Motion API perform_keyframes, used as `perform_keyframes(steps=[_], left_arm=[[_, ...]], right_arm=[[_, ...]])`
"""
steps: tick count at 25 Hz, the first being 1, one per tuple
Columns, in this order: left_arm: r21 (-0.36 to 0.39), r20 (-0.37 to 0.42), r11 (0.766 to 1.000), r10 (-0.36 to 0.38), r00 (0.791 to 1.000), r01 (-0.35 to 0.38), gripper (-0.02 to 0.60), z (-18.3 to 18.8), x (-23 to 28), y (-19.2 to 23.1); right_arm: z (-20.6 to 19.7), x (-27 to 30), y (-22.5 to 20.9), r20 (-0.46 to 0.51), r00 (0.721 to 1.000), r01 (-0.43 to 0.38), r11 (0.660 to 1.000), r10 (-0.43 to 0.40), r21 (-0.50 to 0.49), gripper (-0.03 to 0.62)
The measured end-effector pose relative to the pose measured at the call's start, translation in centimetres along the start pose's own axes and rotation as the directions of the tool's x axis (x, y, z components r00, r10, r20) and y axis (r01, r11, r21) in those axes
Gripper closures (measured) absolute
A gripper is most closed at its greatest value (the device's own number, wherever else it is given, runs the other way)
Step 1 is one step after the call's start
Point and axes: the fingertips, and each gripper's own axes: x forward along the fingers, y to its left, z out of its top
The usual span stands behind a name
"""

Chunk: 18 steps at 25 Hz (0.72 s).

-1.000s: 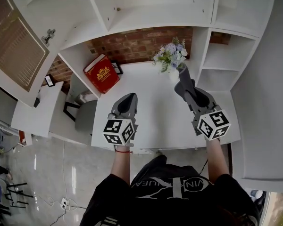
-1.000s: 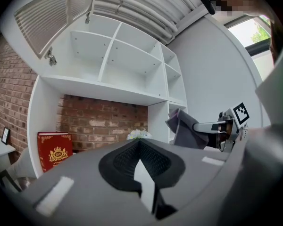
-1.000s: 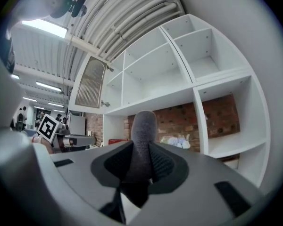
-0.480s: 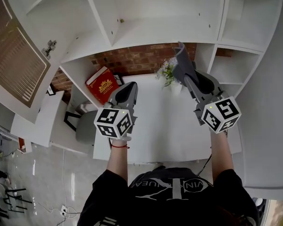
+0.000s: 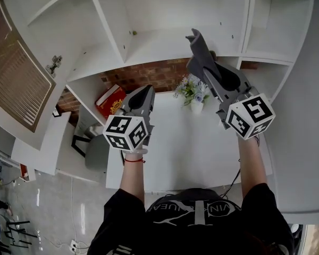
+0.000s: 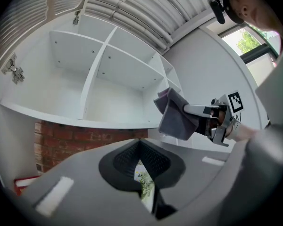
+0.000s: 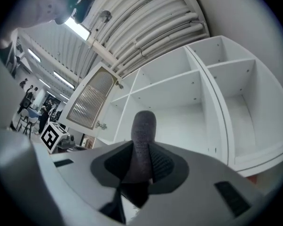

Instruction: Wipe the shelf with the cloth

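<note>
A folded grey cloth (image 5: 195,42) sticks out of my right gripper (image 5: 203,61), which is shut on it and held up in front of the white shelf board (image 5: 159,40). In the right gripper view the cloth (image 7: 143,135) stands upright between the pads, with the shelf compartments (image 7: 179,102) behind it. The left gripper view shows the cloth (image 6: 175,115) hanging from the right gripper (image 6: 198,111), apart from the shelf (image 6: 85,121). My left gripper (image 5: 144,93) hovers lower over the desk, jaws together and holding nothing.
A small vase of flowers (image 5: 194,95) stands on the white desk (image 5: 186,147) below the right gripper. A red book (image 5: 109,100) leans in a left cubby by the brick wall (image 5: 149,73). A louvred cabinet door (image 5: 16,78) hangs open at left.
Both grippers have risen. The right one has carried the cloth from beside the flowers up to the level of the shelf board.
</note>
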Motion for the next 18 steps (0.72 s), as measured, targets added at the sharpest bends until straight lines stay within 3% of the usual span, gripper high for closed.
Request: perform_keyframes(steps=[8,11,15,18], left_arm=[[0.019,-0.004,1.0,-0.006,1.0,0.006,0.571,0.8,1.0,0.2],[0.023,0.0,1.0,-0.009,1.0,0.009,0.571,1.0,1.1,0.6],[0.019,-0.006,1.0,-0.019,1.0,0.019,0.571,0.6,1.2,1.0],[0.015,-0.007,1.0,-0.021,1.0,0.021,0.571,0.4,1.2,1.4]], right_arm=[[3.1,2.5,-3.3,0.006,0.997,0.077,0.992,-0.077,-0.099,0.496],[4.2,3.7,-5.1,-0.011,0.99,0.132,0.971,-0.137,-0.199,0.496],[4.3,5.2,-8.2,-0.079,0.954,0.233,0.882,-0.289,-0.41,0.496],[2.4,6.8,-9.7,-0.177,0.903,0.232,0.789,-0.393,-0.569,0.496]])
